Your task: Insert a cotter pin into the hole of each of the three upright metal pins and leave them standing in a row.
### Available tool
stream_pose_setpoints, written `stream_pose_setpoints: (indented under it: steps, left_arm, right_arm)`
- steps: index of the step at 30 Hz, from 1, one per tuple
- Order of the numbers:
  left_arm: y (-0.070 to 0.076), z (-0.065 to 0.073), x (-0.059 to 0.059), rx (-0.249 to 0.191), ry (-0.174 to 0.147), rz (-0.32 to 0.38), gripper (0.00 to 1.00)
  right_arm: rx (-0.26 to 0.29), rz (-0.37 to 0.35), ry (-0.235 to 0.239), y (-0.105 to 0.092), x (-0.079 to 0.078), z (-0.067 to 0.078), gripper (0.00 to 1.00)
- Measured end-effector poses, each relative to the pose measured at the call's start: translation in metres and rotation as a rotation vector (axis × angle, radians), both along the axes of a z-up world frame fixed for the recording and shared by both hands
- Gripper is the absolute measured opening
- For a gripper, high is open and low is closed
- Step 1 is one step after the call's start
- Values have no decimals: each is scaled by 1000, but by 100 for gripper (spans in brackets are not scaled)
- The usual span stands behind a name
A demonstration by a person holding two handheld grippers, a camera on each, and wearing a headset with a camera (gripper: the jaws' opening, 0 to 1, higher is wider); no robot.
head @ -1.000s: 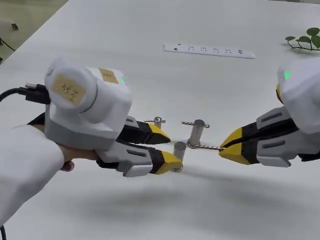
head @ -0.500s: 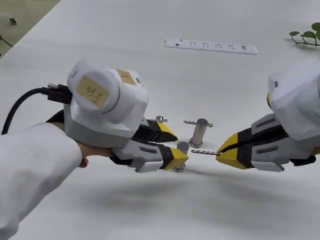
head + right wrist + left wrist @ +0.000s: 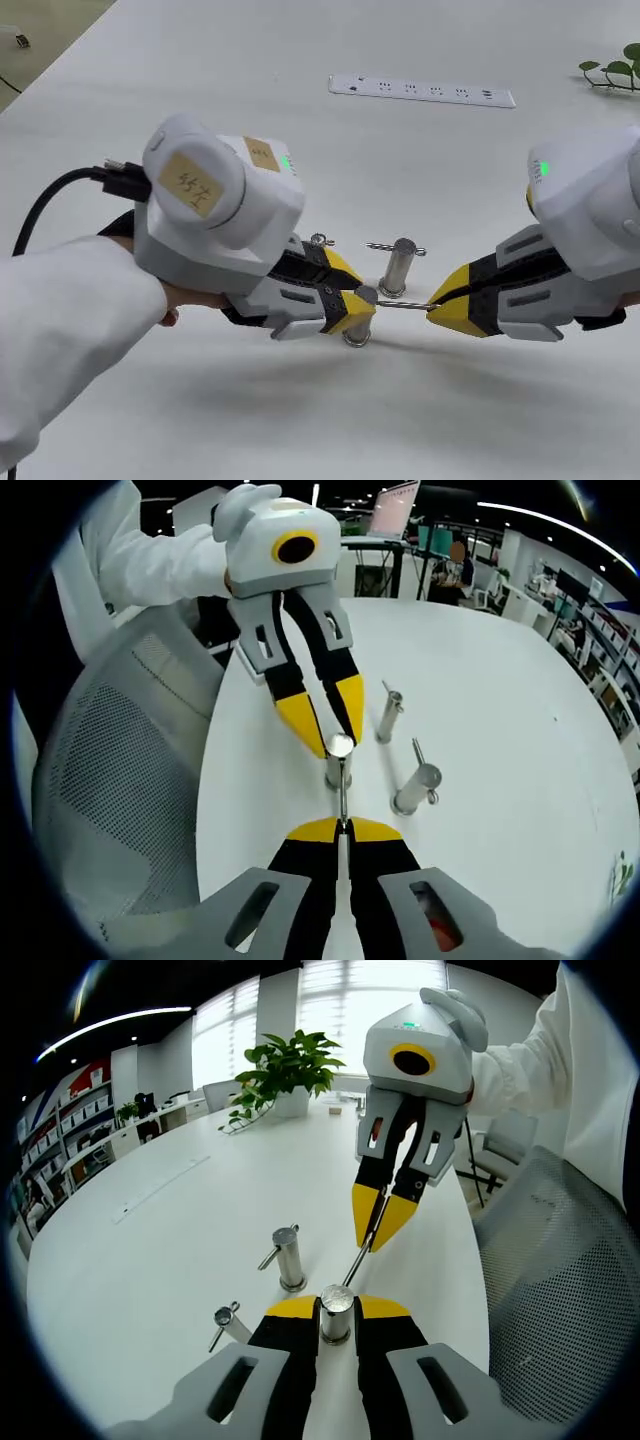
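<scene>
The near metal pin (image 3: 365, 295) stands with a cotter pin (image 3: 405, 304) reaching its top (lying level), and the middle pin (image 3: 398, 265) and far pin (image 3: 319, 241) each hold one.

A tan rectangular paper sticker (image 3: 190, 183) is sitting on the rounded white back of the left gripper (image 3: 357, 298), carrying dark handwritten marks too blurred to read; a second, smaller tan sticker (image 3: 263, 154) beside it is showing nothing legible.

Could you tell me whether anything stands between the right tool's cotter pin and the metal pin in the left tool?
Nothing visible does. The cotter pin in the right tool runs clear to the metal pin clamped by the left tool; the two other pins stand beyond.
</scene>
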State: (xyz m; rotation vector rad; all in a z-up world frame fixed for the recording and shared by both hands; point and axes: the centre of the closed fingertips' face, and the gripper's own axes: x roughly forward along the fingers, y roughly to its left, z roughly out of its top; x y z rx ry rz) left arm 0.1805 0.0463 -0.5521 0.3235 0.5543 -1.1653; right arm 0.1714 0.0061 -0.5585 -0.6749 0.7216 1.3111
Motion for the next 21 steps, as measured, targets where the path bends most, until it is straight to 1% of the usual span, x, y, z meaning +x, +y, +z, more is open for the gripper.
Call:
stream_pose_setpoints:
  steps: [5,9,15,17,20,21]
  left_arm:
    - [1,0,0,12,-4,-18,10]
    - [0,0,0,25,-19,-41,10]
    - [0,0,1,32,-20,-48,10]
    - [1,-1,0,37,-21,-50,10]
    - [1,-1,0,40,-19,-47,10]
    - [1,-1,0,44,-22,-50,10]
  right_arm:
    - [6,8,-7,1,-1,3,0]
    - [11,15,-10,2,-1,4,0]
    - [17,20,-6,9,0,1,0]
    - [3,31,-18,9,0,-1,0]
    - [2,34,-15,9,2,-3,0]
    - [4,38,-16,9,3,-4,0]
